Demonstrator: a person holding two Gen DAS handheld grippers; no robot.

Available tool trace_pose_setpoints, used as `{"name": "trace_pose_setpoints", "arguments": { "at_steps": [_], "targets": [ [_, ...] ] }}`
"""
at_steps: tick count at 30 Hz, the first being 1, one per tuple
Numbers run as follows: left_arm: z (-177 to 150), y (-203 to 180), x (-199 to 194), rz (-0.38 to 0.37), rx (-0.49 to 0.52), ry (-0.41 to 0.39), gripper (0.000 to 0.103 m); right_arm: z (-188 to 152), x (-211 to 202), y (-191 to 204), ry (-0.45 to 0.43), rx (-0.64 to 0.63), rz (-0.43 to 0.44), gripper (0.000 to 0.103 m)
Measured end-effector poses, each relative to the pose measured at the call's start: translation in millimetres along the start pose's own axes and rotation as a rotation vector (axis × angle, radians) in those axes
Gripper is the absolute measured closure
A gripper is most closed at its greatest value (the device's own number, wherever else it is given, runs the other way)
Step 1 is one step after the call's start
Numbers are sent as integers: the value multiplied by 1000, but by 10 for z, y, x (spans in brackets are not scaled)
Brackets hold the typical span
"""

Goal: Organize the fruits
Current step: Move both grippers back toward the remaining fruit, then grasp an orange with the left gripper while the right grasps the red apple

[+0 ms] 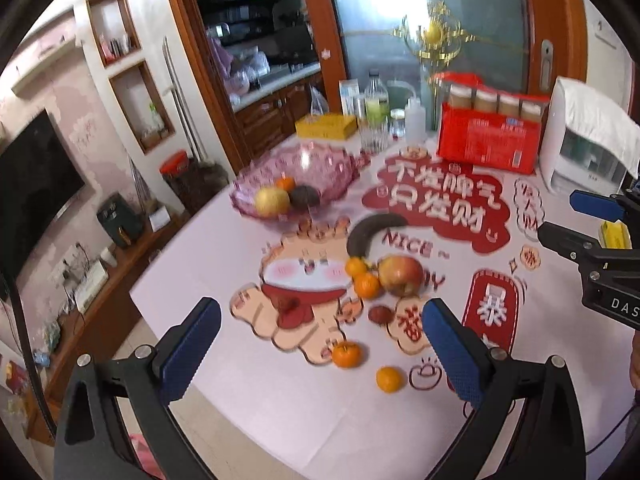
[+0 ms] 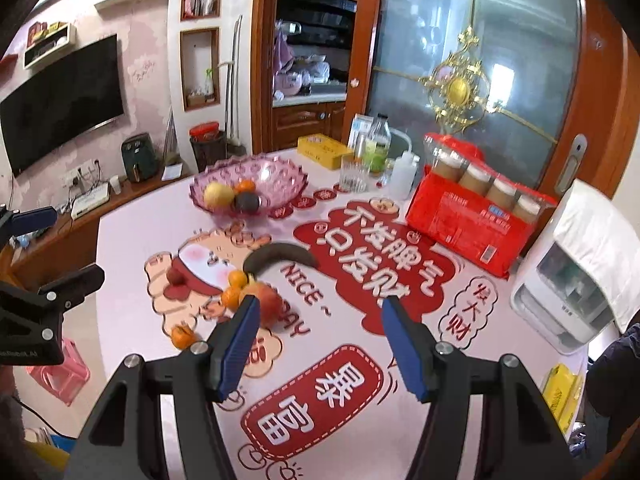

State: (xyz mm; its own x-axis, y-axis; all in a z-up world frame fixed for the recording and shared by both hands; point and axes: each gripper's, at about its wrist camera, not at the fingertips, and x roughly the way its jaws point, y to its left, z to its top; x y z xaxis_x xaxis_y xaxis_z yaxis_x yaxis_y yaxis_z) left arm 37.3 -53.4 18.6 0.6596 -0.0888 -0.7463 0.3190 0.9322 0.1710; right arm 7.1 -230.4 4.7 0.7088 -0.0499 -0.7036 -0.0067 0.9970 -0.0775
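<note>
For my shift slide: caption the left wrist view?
Open left gripper above loose small oranges, red apple, dark banana; pink glass bowl beyond.

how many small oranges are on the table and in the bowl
5 in view: two beside the apple at and, two nearer the table edge at and, one in the pink bowl at. More may be hidden.

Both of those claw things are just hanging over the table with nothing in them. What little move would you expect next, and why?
Probably the left gripper dips toward the nearest tangerine. Its jaws stand open and empty, and that fruit lies loose on the tablecloth just ahead of them, while the pink bowl already holds a few fruits.
</note>
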Motion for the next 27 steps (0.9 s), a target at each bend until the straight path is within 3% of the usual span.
{"name": "trace_pose_setpoints", "arguments": {
  "at_steps": [14, 27],
  "targets": [
    [-494, 102, 994, -37, -155, 155, 3, -148, 924, 179, 131, -39, 151, 40],
    [-780, 142, 1791, -140, -258, 327, 30, -56, 1894, 458, 213, -124, 280, 40]
  ]
}}
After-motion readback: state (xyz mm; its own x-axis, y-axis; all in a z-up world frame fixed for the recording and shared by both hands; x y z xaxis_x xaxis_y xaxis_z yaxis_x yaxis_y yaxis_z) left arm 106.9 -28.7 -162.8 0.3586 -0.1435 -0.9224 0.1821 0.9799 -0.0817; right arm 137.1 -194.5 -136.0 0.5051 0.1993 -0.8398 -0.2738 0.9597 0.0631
